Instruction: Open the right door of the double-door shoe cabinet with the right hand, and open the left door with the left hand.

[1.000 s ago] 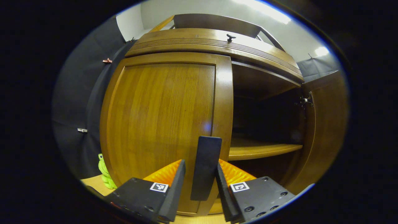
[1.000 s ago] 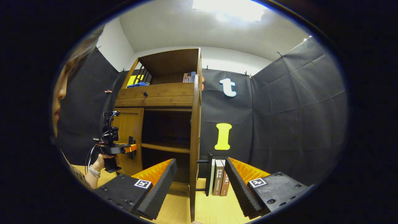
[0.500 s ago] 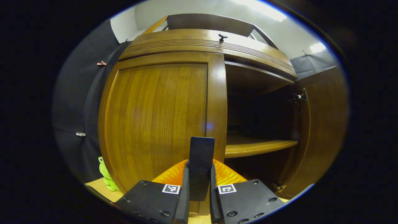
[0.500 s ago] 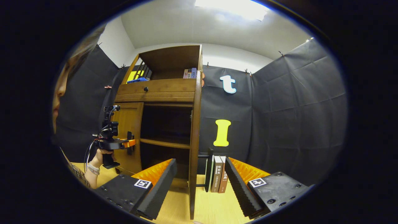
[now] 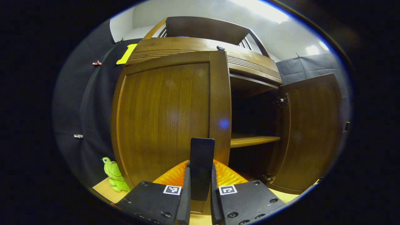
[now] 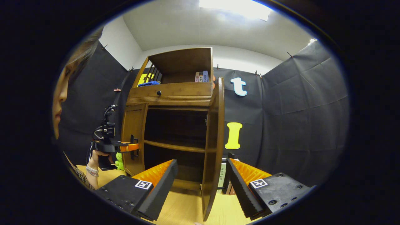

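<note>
In the left gripper view, the left gripper [image 5: 200,190] has its ribbed fingers [image 5: 186,200] pressed flat against both sides of a slim, dark, rectangular door handle [image 5: 202,168], which stands upright between them. Behind it the left door [image 5: 165,118] is smooth varnished wood with vertical grain and a framed panel; compared with half a second ago it has swung slightly outward, its top edge now overlapping the grooved drawer front [image 5: 200,51]. A green frog toy [image 5: 114,175] sits on the pale wooden floor [image 5: 104,192] by the cabinet's left foot. Farther right, the right door [image 5: 307,131] stands wide open, baring a plank shelf [image 5: 254,140] in the dark interior.

In the right gripper view, the right gripper [image 6: 200,184] has its fingers spread wide apart, holding nothing; the right door's edge [image 6: 214,147] rises between them, farther off. It has turned wider than before, now hiding most of the books [image 6: 223,178] behind it. The shoe cabinet [image 6: 175,93] stands against the black cloth wall [image 6: 297,109].
</note>
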Available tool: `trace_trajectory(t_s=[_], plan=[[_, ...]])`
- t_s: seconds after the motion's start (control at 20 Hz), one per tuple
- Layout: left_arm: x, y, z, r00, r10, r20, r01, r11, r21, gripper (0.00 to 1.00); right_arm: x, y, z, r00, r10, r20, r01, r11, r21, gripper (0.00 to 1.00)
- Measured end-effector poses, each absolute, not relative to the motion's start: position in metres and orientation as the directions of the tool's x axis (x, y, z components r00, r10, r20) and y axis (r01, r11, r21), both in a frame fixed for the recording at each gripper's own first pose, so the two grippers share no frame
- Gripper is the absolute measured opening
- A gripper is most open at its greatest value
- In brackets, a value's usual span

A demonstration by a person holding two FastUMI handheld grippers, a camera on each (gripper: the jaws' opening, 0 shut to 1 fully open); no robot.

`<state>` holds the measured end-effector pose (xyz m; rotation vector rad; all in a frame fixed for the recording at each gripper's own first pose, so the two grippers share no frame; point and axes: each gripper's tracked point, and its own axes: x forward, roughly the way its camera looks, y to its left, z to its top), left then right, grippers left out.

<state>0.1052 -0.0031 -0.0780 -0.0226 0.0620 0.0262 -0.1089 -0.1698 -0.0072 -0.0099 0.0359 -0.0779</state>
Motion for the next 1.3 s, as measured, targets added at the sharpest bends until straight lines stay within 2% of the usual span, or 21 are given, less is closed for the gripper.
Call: trace_trajectory(t_s=[0.4, 0.6, 1.3], plan=[[0.064, 0.01, -0.074, 0.998, -0.045, -0.054, 0.043, 0.999, -0.034, 0.29, -0.097, -0.128, -0.01, 0.998, -0.018, -0.066, 0.017, 1.0, -0.015, 0.97], [0.042, 0.02, -0.072, 0.997, -0.06, -0.052, 0.057, 0.997, -0.046, 0.3, -0.089, -0.095, -0.013, 0.995, 0.059, -0.081, -0.059, 0.998, -0.003, 0.98], [-0.016, 0.067, -0.064, 0.997, 0.027, -0.068, -0.025, 0.999, 0.032, 0.29, -0.047, -0.042, -0.035, 0.977, 0.188, -0.099, -0.186, 0.982, 0.025, 0.98]])
